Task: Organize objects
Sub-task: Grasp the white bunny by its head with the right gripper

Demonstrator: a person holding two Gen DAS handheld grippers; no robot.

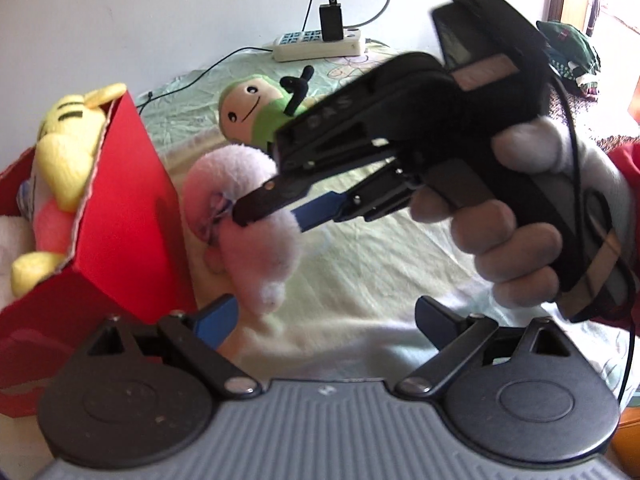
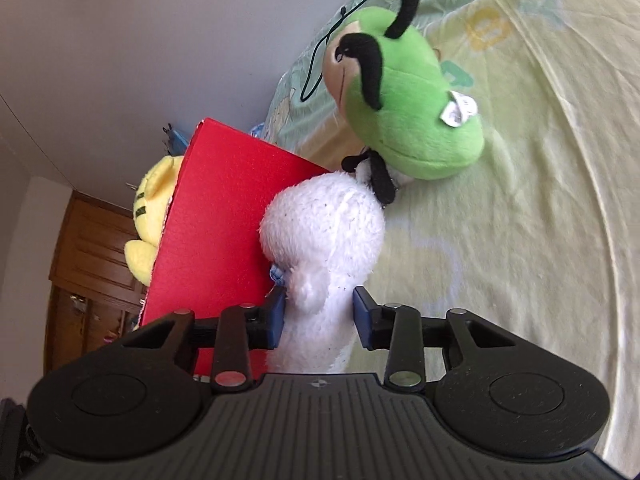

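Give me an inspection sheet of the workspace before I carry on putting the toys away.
Surface: bed sheet, pale green, wrinkled.
Job's things: red box holding a yellow toy; white toy beside the box; green toy lying on the sheet.
Clutter: dark green cloth at the far edge.
Grippers: right gripper closed on the white toy; left gripper open, holding nothing.
Cables: power strip with a black charger plugged in; a thin black cable runs across the sheet.
Surroundings: white wall; wooden cabinet.
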